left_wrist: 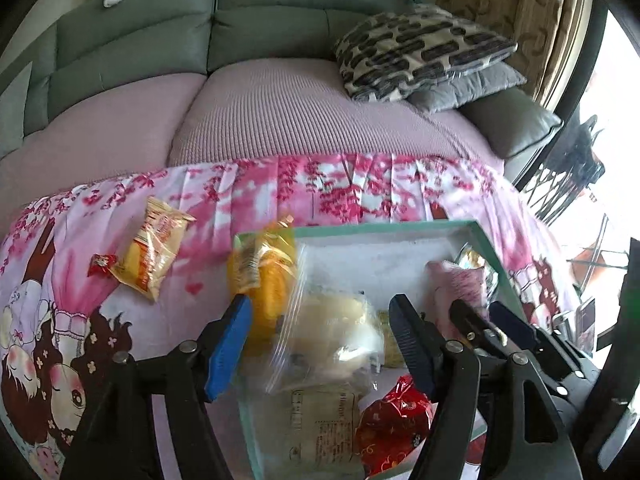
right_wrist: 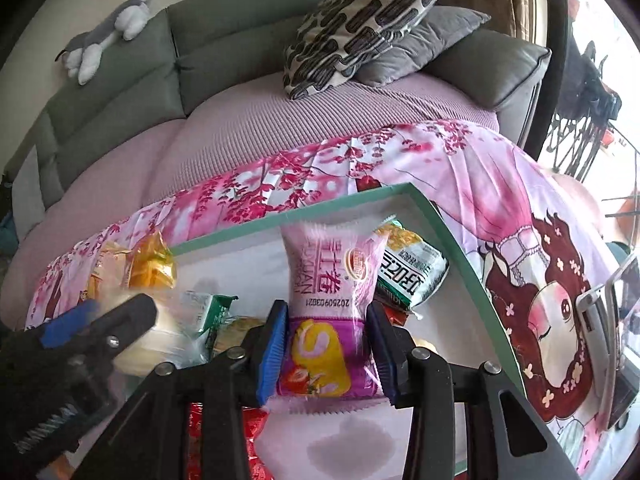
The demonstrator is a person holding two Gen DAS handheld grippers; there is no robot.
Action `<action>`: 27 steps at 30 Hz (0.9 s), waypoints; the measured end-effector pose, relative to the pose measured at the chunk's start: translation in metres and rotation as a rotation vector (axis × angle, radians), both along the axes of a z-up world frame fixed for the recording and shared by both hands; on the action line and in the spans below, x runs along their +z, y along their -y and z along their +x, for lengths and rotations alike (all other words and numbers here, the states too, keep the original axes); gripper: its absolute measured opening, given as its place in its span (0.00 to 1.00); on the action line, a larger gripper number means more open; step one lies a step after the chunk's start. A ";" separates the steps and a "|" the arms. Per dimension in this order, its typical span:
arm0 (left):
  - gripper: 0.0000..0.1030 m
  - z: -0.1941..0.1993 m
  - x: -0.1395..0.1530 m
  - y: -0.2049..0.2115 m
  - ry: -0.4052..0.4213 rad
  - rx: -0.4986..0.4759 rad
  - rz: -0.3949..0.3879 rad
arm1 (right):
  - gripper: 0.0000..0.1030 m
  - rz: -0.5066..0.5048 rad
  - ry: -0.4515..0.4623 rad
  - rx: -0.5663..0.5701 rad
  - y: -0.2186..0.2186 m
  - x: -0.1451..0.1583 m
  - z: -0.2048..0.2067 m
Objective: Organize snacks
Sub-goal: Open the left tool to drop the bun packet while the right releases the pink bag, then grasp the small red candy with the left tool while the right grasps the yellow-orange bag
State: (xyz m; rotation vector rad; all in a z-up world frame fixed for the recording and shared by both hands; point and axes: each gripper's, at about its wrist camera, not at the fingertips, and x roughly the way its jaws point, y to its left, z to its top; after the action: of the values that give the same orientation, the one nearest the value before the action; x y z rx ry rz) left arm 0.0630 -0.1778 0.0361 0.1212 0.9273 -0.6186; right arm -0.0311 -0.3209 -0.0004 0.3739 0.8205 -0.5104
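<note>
Left wrist view shows us a big green sofa (left_wrist: 168,28) behind a table with a pink cartoon cloth (left_wrist: 80,320). We see a flat tray (left_wrist: 360,229) with a green rim near the cloth's right edge, full of snacks. Our left gripper (left_wrist: 320,340) is open wide over the tray, with a clear bag of buns (left_wrist: 332,332) between its blue pads; we cannot tell if it touches. Our right gripper (right_wrist: 328,344) squeezes a pink snack pack (right_wrist: 328,304) above the tray. One yellow snack pack (left_wrist: 154,248) and a tiny red candy (left_wrist: 102,264) lie on the cloth left of the tray.
</note>
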 end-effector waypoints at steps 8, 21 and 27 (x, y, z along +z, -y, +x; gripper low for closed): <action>0.77 0.036 0.016 -0.089 0.008 0.182 -0.046 | 0.63 -0.099 -0.018 0.028 -0.024 0.010 0.011; 0.83 0.147 -0.035 -0.198 -0.110 0.306 0.021 | 0.72 -0.080 0.135 0.218 -0.109 0.044 0.070; 0.82 0.174 -0.066 -0.190 -0.209 0.241 -0.040 | 0.72 0.031 0.115 0.406 -0.157 0.022 0.140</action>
State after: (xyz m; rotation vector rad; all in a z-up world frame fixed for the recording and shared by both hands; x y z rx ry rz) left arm 0.2370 0.0125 -0.0299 -0.0920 1.1120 -0.4302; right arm 0.1086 -0.1640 0.0211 0.2533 0.7680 -0.0975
